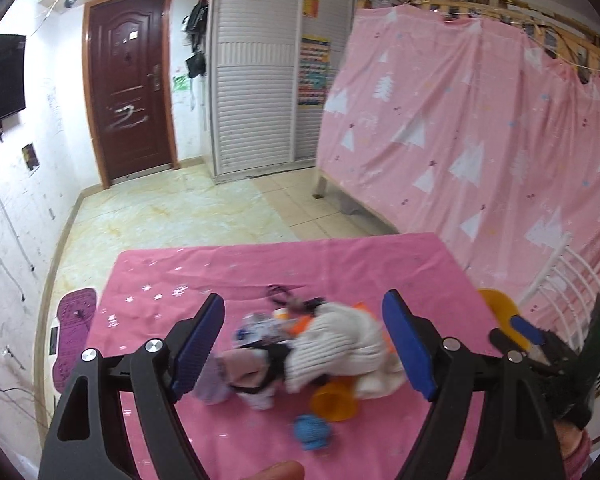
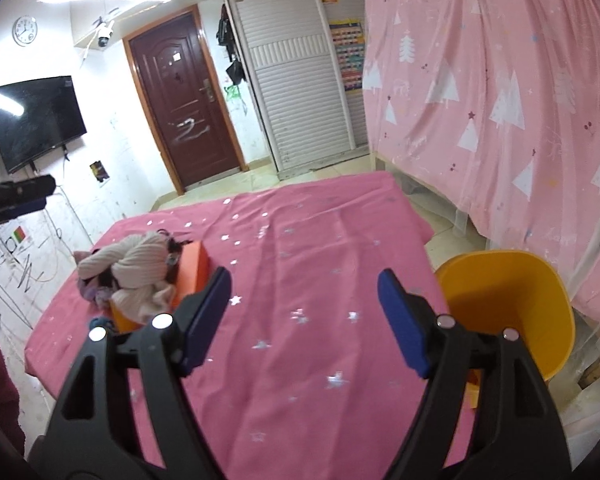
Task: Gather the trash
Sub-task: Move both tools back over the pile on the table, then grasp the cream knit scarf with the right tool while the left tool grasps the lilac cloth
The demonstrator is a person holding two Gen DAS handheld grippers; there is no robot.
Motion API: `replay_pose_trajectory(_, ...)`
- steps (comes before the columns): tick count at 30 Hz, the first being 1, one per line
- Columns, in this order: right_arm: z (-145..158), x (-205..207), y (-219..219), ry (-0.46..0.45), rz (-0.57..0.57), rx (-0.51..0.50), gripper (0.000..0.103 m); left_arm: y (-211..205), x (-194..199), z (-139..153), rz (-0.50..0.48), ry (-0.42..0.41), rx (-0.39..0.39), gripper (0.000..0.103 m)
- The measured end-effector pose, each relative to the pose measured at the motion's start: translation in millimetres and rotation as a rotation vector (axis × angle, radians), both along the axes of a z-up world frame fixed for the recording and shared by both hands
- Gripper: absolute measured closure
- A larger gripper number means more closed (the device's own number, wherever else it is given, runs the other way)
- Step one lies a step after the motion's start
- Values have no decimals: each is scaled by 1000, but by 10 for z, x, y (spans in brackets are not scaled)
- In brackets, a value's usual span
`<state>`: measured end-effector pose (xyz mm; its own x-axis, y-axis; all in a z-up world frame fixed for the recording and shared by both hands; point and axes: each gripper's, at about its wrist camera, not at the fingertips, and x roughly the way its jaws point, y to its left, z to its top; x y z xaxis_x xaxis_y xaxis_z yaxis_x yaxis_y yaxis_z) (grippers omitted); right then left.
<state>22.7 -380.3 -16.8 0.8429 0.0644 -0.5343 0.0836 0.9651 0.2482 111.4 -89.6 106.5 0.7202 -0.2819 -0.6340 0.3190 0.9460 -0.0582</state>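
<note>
Facing the heap of trash [image 1: 300, 356] head-on, the left tool [image 1: 304, 348] hovers wide open and empty; the heap lies just ahead, framed between its jaws on the pink tabletop [image 1: 380, 264], long axis running jaw to jaw.

In the right view, the right tool [image 2: 304, 322] is also open and empty, the heap [image 2: 140, 276] well off to its left and the yellow bin [image 2: 512, 304] just to its right. The left tool looks nearer.

My right gripper [image 2: 304, 320] has loads of bare pink tablecloth [image 2: 320, 248] ahead, nothing blocking it. The yellow bin [image 2: 540, 300] sits just off the table's right edge, mouth unobstructed. My left gripper [image 1: 304, 344] faces the clutter pile [image 1: 332, 344], with the pink curtain [image 1: 480, 140] walling off the right.
</note>
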Motion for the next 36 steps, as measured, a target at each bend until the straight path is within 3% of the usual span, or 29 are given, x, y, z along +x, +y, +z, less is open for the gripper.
replay_pose_trajectory(9,62,293,448,33,85,-31,30,592,176,-303,70,47,21,28)
replay_pose_trajectory(21,171,547,1057,38,231,-80,30,1191,357,-819,144,173,-20,28)
replay_pose_trajectory(28,203,672,1297,44,290,-89,30,1250,359,-1020,49,227,-62,28)
replay_pose_trajectory(32,177,770,1376,66,294,-108,30,1086,317,-1099,-19,214,-17,28)
replay_pose_trajectory(36,143,816,1387,82,301,-99,22,934,336,-1154,-46,198,21,28)
